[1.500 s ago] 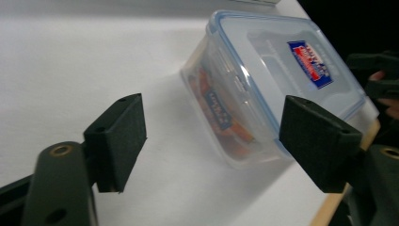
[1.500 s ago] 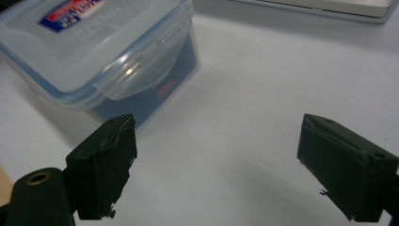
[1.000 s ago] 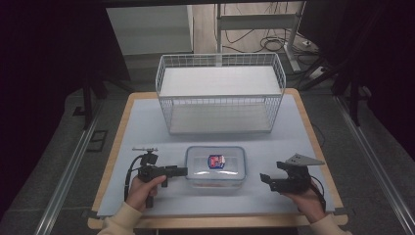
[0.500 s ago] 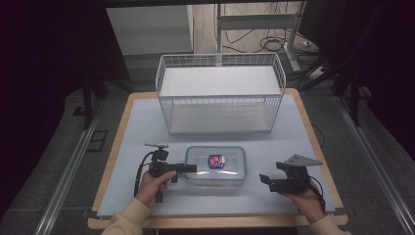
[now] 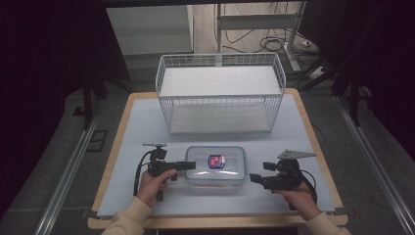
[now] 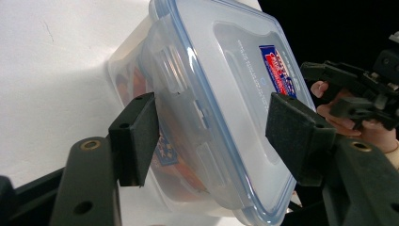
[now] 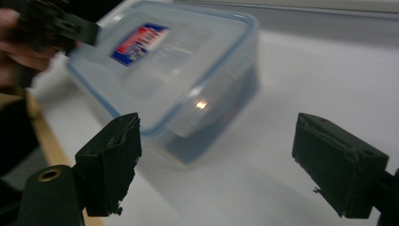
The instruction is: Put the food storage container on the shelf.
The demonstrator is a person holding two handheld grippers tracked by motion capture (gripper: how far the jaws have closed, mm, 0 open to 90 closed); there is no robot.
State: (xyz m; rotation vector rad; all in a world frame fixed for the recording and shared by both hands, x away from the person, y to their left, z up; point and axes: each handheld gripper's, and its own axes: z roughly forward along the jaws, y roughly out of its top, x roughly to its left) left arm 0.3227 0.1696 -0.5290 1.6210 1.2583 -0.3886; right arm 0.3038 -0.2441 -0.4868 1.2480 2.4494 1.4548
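Grasp being set: the left gripper [image 6: 211, 136], jaws just closing but not yet pressing, straddles the left end of the clear, blue-rimmed lidded container [image 5: 215, 165] on the table's [image 5: 303, 127] near side, while the right gripper [image 7: 216, 165] gapes unladen beside its right end, likely needing to close in.
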